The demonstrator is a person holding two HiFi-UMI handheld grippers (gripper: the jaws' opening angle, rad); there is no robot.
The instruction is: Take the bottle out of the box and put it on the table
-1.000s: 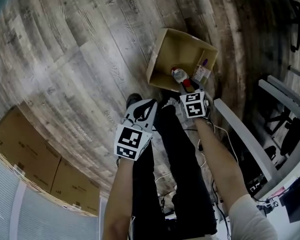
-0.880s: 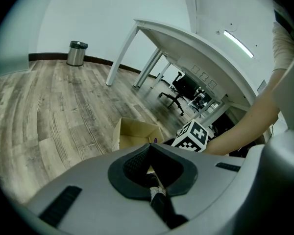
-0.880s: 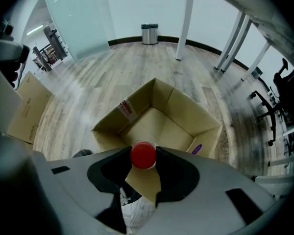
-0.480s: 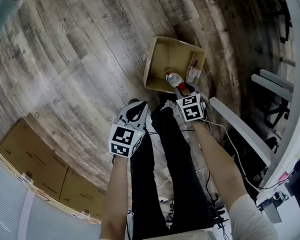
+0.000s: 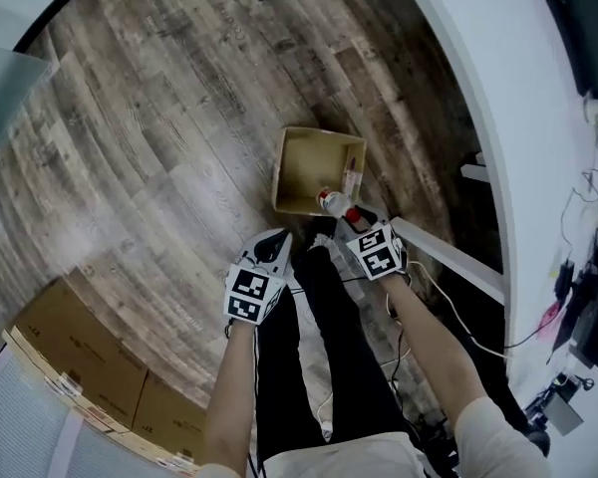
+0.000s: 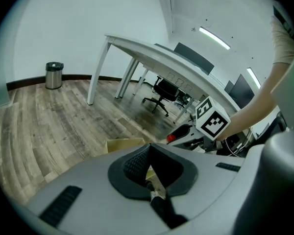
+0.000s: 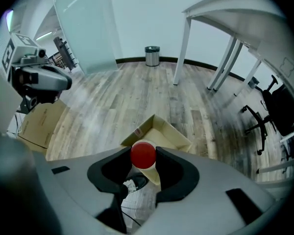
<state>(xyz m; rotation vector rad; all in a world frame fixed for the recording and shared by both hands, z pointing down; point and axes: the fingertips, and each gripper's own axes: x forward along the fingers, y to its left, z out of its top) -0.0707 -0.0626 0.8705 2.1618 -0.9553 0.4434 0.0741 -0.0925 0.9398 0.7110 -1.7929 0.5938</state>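
Wood-plank floor fills most of the head view, seen from standing height. A white table curves down the right side, its top bare where it shows. An open cardboard box sits on the floor just in front of your feet, near the table's leg.

Your left tongs are held beside your left leg. Their pads meet at the tips and nothing is between them.

Your right tongs point steeply down and are clamped on the neck of the bottle. Its red cap sits between the pads and its body hangs below. From above, the bottle lines up with the box's near right corner, and the box lies well beneath it.

This looks like the carrying step: the bottle appears clear of the box and has not yet reached the table. The next move calls for swinging the right tongs rightward, up over the table's edge. Then set the bottle's base down upright before parting the pads.
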